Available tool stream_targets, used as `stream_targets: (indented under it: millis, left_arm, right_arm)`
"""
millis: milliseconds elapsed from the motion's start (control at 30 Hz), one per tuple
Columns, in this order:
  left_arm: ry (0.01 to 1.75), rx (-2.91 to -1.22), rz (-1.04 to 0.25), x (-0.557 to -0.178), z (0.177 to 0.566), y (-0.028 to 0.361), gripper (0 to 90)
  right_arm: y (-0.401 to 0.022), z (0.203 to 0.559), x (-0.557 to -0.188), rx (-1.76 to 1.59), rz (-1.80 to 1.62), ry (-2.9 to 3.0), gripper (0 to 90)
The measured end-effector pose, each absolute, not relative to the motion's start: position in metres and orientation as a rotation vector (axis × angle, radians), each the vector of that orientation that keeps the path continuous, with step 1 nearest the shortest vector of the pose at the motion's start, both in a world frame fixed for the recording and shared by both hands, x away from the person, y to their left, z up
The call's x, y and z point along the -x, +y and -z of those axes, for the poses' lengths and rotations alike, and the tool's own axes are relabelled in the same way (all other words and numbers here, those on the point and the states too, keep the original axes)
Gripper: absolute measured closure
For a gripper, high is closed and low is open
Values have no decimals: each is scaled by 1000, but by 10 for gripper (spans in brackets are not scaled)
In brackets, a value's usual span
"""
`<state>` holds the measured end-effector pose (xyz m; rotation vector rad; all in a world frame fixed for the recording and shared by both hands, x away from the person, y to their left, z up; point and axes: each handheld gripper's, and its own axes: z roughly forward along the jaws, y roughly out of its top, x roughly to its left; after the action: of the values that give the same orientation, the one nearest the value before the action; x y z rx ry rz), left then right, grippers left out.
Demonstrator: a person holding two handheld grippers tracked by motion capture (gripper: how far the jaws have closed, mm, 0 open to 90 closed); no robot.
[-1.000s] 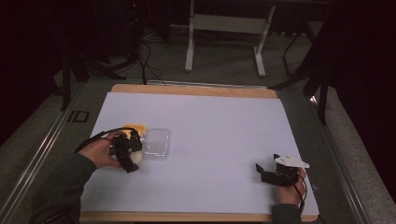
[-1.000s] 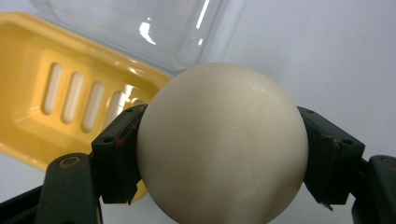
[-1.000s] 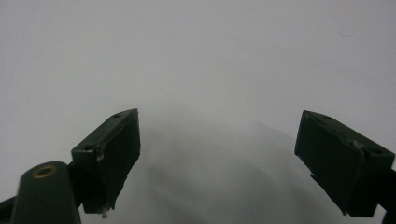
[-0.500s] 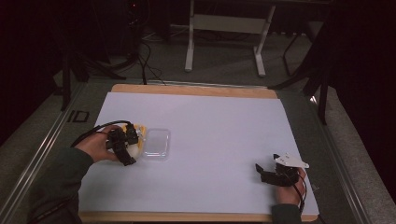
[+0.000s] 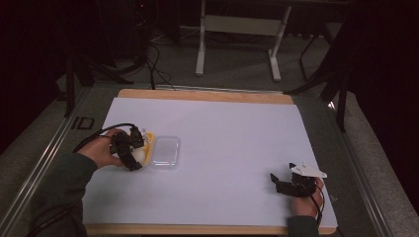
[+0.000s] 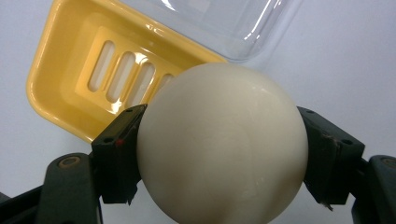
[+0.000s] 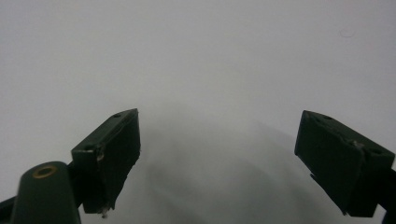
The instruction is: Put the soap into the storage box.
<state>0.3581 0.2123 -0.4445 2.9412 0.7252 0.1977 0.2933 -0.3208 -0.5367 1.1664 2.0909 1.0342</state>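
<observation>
My left gripper (image 6: 219,154) is shut on a cream-white rounded soap (image 6: 223,144), with both black pads pressed against its sides. Just beyond it lies a yellow slotted soap dish (image 6: 93,70), and a clear plastic lid (image 6: 219,23) rests past the dish. In the high view the left gripper (image 5: 138,155) sits at the table's left beside the yellow dish (image 5: 148,140) and the clear lid (image 5: 165,152). My right gripper (image 7: 224,154) stands open over bare white sheet, and in the high view the right gripper (image 5: 276,181) is near the front right corner.
A white sheet (image 5: 232,143) covers the wooden table (image 5: 207,95). Beyond the far edge stand the legs of a metal frame (image 5: 237,29) and cables on the dark floor. A dark rail (image 5: 44,163) runs along the table's left side.
The left hand and gripper have shifted slightly left and toward the far side, next to the yellow dish. The right gripper has stayed still.
</observation>
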Motion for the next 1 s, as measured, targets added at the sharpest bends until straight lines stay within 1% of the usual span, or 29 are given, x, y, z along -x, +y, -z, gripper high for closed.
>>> stream_targets:
  millis: [500,1000]
  left_arm:
    - [741,-2908,-228,-367,436,212,253]
    - [802,-2858,-243,-378,433,214,253]
  right_arm:
    - [-321,537,-293,-1166,-1034,2091,141]
    - [-321,537,-293,-1166,-1034,2089,141]
